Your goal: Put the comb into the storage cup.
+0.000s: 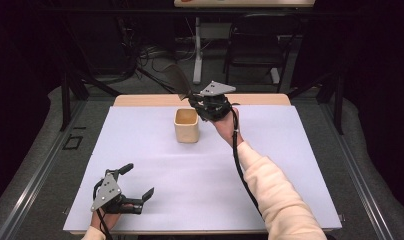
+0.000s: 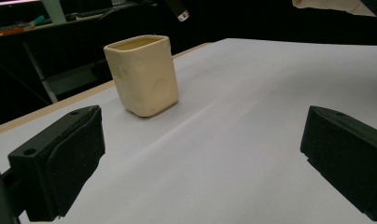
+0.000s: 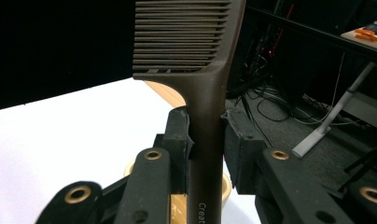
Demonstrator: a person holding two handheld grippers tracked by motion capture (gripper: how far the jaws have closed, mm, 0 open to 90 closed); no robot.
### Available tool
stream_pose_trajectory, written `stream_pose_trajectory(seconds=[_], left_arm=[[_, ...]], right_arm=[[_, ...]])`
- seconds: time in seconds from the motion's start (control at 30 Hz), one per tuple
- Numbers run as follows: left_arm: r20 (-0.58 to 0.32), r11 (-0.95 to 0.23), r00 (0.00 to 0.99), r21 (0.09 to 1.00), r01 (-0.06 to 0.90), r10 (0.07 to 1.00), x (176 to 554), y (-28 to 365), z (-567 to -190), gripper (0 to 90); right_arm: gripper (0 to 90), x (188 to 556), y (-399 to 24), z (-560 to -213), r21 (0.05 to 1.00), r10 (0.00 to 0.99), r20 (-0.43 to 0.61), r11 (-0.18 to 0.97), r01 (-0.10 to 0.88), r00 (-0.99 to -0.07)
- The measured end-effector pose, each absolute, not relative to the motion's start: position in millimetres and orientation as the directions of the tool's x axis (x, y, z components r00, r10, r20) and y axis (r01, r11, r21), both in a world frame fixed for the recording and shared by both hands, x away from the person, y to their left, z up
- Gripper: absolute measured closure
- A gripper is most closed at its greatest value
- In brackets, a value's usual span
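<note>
The right gripper's fingers [image 3: 181, 154] were clamped on the handle of a dark comb [image 3: 196, 56], whose long axis ran out past the fingertips with the teeth at the far end, pointing up and away from the hand. In the high view that right gripper [image 1: 192, 100] hung just beyond and to the right of a cream cup [image 1: 186, 125], with the comb's handle end toward the cup's open mouth; in the right gripper view the cup's rim showed directly beneath the fingers. The coming move would probably turn on lining the comb's handle up over that opening and lowering it in. The left gripper [image 1: 135, 182] rested well apart from the cup, near the person's edge of the surface, its fingers [image 2: 60, 163] spread wide with nothing between them, so the right hand was much the nearer one. The cup stood upright on a white sheet [image 1: 190, 200] covering the surface. Beyond lay a dark room with a chair, table legs and cables on the floor.
</note>
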State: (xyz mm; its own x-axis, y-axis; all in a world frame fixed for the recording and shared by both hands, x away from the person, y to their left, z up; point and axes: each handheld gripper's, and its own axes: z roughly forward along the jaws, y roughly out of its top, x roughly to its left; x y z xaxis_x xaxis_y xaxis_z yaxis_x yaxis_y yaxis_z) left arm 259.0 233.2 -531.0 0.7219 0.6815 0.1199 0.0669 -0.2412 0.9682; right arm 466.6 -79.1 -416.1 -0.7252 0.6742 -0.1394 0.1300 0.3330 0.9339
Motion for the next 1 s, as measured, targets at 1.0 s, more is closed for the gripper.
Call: stream_pose_trajectory(seconds=[1.0], left_arm=[[0.117, -0.234, 0.723, 0.970, 0.064, 0.681, 258.4, 234.1, -530.8, 0.0]], right_arm=[[72.4, 471.7, -60.5, -406.7, 0.941, 0.646, -0.172, 0.331, 0.070, -0.743]])
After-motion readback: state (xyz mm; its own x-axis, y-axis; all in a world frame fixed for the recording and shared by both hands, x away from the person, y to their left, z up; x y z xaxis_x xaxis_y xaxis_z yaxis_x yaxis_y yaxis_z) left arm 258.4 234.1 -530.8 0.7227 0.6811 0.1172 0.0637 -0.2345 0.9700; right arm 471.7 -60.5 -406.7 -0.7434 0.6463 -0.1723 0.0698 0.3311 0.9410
